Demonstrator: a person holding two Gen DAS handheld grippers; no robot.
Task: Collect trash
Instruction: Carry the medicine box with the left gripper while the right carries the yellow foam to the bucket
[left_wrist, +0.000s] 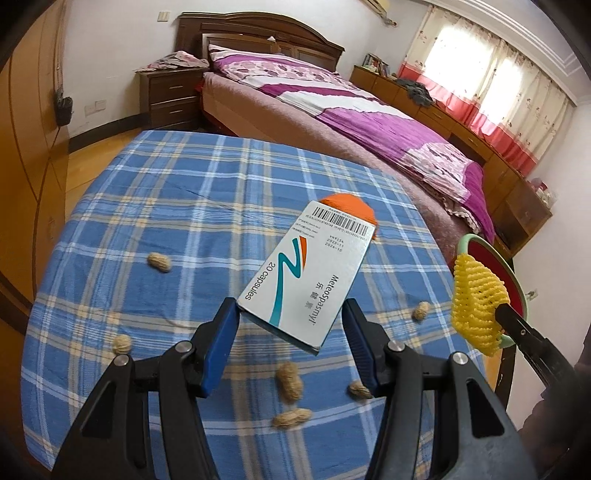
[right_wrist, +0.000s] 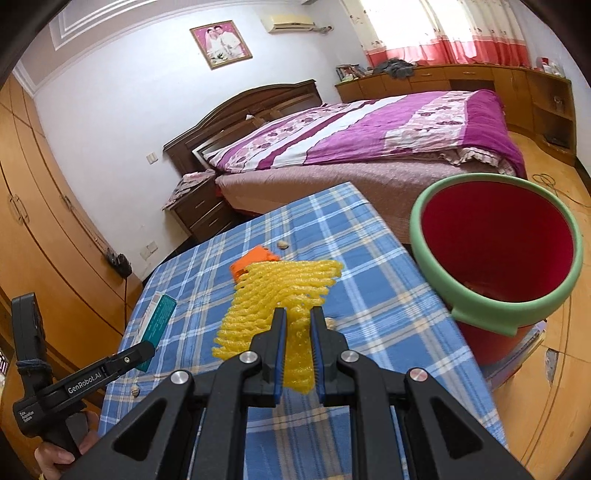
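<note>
Table under a blue plaid cloth (left_wrist: 184, 206), in a bedroom with a purple-quilted bed (left_wrist: 354, 110).

Left gripper (left_wrist: 290, 321): jaws apart, the white cardboard capsule box printed "MeteoSpasmyl" (left_wrist: 306, 273) between the blue pads, one corner touching the left pad; whether the box is lifted off the cloth cannot be told.

Orange plastic scrap (left_wrist: 349, 205): on the cloth, just behind the box's far end.

Peanuts in shell, several, one at (left_wrist: 159, 262): scattered on the cloth around the left gripper.

Right gripper (right_wrist: 298, 328): jaws clamped on a yellow foam fruit net (right_wrist: 280, 288), held above the cloth.

Red plastic bin with pale green rim (right_wrist: 495, 251): upright beside the table's right edge, near the net, not touching it.
</note>
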